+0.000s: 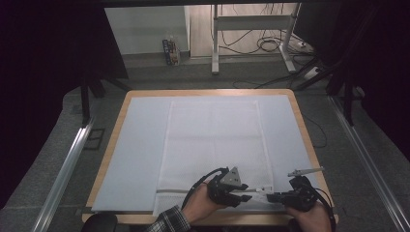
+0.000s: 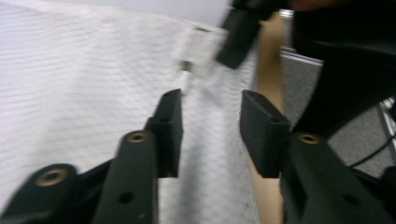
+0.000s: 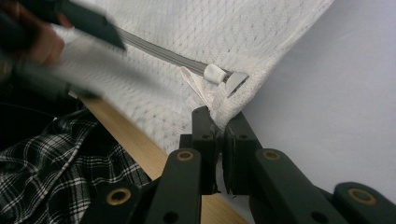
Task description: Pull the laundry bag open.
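Two things carry the whole job: the bench (image 1: pixel 112 145) with its pale blue mat (image 1: pixel 140 145), and the white mesh laundry bag (image 1: pixel 212 140) lying flat down the mat's middle. Take the bag as your landmark. Its zippered end lies along the mat's near edge, closest to you, with the grey zipper line (image 3: pixel 154 49) running across that end and the white zipper pull (image 3: pixel 214 73) sitting at the bag's right near corner.

Your right gripper (image 3: pixel 218 122) sits at that same corner, fingers together and clamped on the bag's fabric just below the pull. Judging from that, it is the anchor, so hold it low and steady against the mat and keep the corner taut along the zipper line rather than lifting it.

Your left gripper (image 2: pixel 211 135) hovers over the bag's near edge, a little left of the pull, fingers apart with nothing between them; the pull shows blurred just beyond their tips. The step in hand looks like taking the pull with the left. To do it well, line the left fingers up square to the pull's flat sides, come in low so the mesh does not bunch between them, and close only once the tab sits well inside the pads. Then draw along the zipper line, away from the right corner, with the anchor pulling gently the opposite way.
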`<action>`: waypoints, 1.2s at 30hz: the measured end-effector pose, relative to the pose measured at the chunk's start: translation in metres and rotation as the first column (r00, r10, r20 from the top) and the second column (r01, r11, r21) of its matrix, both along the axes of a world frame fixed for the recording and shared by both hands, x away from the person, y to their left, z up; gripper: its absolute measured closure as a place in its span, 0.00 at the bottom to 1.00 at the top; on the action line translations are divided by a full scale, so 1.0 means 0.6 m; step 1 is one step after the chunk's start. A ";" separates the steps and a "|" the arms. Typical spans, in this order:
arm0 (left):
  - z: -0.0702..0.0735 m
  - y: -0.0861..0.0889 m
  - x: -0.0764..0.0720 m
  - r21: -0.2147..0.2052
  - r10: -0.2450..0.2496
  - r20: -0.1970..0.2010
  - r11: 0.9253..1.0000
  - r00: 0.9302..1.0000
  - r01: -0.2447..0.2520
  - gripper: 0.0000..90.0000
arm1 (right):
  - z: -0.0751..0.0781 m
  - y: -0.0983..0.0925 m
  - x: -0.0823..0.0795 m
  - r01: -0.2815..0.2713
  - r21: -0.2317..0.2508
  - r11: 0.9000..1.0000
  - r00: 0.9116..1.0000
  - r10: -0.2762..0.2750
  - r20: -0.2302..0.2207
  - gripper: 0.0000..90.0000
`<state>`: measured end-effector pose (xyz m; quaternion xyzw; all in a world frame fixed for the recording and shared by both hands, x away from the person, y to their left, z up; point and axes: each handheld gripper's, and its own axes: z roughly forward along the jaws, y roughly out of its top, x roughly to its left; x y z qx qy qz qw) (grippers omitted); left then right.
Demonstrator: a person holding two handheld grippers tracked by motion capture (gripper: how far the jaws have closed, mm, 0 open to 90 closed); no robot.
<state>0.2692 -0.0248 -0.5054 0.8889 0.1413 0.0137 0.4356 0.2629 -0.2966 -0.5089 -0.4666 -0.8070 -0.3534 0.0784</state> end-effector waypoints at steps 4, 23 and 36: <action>0.003 -0.018 0.036 0.051 0.009 0.009 0.999 1.000 -0.010 0.79 | 0.004 0.001 -0.003 -0.010 -0.004 1.000 1.000 0.010 0.023 0.93; -0.037 -0.070 0.071 0.038 -0.081 -0.137 0.995 0.987 0.087 0.83 | 0.016 -0.003 -0.010 -0.014 -0.024 1.000 0.995 0.016 0.101 0.93; -0.028 -0.075 0.063 0.065 -0.067 -0.076 0.995 0.995 0.072 0.81 | 0.023 -0.002 -0.014 -0.021 -0.007 1.000 0.990 0.022 0.141 0.93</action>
